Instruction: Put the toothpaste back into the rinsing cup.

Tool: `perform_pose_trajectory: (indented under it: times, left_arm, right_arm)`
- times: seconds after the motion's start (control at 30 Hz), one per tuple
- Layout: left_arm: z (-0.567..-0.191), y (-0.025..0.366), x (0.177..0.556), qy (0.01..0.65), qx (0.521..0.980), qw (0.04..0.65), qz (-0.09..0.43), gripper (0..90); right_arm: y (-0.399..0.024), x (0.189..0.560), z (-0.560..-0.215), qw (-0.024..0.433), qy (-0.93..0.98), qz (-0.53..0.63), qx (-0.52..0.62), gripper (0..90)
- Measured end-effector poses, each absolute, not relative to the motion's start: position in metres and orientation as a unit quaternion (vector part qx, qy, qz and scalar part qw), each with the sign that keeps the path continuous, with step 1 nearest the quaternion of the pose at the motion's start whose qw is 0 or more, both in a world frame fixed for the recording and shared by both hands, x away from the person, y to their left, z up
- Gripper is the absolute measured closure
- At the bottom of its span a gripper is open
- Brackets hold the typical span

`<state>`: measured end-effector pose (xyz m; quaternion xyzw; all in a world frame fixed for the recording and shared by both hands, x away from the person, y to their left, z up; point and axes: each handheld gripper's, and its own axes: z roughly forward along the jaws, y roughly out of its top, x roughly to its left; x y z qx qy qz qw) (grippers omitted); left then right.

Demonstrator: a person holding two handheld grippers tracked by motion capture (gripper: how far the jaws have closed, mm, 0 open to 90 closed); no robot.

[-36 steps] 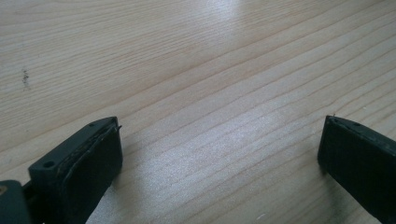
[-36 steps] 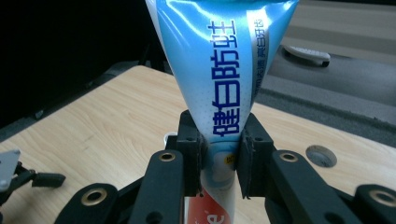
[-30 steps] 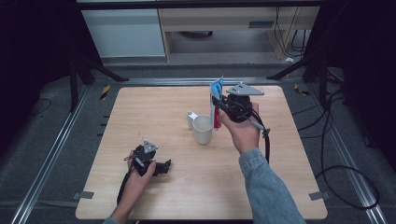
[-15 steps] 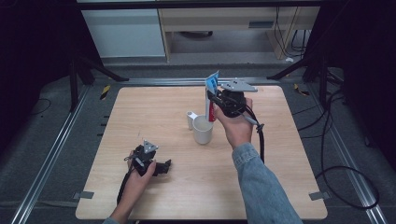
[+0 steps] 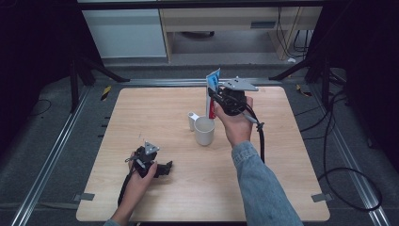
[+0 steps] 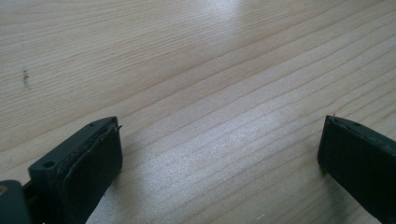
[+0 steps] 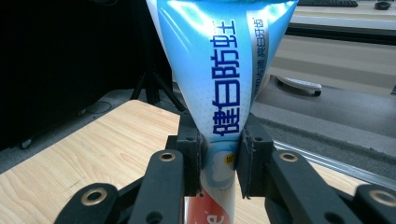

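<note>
A blue, white and red toothpaste tube (image 5: 212, 88) stands upright in my right gripper (image 5: 211, 102), which is shut on its lower half just behind a white mug (image 5: 204, 130). In the right gripper view the two pads (image 7: 250, 156) pinch the tube (image 7: 219, 84) below its blue printed part, and its flat crimped end points up. The mug stands upright in the middle of the wooden table (image 5: 141, 113), its handle toward the back left. My left gripper (image 5: 164, 168) rests low at the front left, and its jaws are open over bare wood (image 6: 219, 158).
Metal rails (image 5: 61, 141) run along the table's left and back sides. Beyond the table stand a white cabinet (image 5: 124, 33) and a low shelf (image 5: 226, 23). Black tripod legs (image 5: 94, 68) are at the back left, and cables (image 5: 339, 155) lie on the floor to the right.
My right gripper has carried the tube slightly left and toward the far side, behind the mug. The left gripper and the mug have stayed in place.
</note>
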<state>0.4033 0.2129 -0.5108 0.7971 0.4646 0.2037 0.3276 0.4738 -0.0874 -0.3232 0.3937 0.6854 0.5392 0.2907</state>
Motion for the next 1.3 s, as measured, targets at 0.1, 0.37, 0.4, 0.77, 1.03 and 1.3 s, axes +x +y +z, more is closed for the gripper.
perform_pose_trajectory:
  times: [0.1, 0.37, 0.4, 0.77, 1.03, 1.3]
  left_arm:
    - [-0.511, 0.213, 0.403, 0.465, 0.797, 0.328, 0.204, 0.0]
    - [-0.511, 0.213, 0.403, 0.464, 0.797, 0.328, 0.204, 0.0]
    - [-0.511, 0.213, 0.403, 0.464, 0.797, 0.328, 0.204, 0.0]
    - [-0.511, 0.213, 0.403, 0.464, 0.798, 0.327, 0.204, 0.0]
    - [-0.511, 0.213, 0.403, 0.464, 0.798, 0.327, 0.204, 0.0]
    - [-0.511, 0.213, 0.403, 0.464, 0.798, 0.327, 0.204, 0.0]
  right_arm:
    - [-0.086, 0.475, -0.325, 0.291, 0.685, 0.539, 0.394, 73.7]
    - [-0.08, 0.477, -0.329, 0.287, 0.686, 0.54, 0.395, 73.7]
    - [-0.08, 0.477, -0.33, 0.287, 0.685, 0.541, 0.394, 73.7]
    - [-0.079, 0.478, -0.348, 0.271, 0.69, 0.538, 0.401, 73.6]
    - [-0.076, 0.478, -0.359, 0.263, 0.694, 0.533, 0.405, 73.6]
    - [-0.075, 0.479, -0.369, 0.255, 0.698, 0.529, 0.41, 73.5]
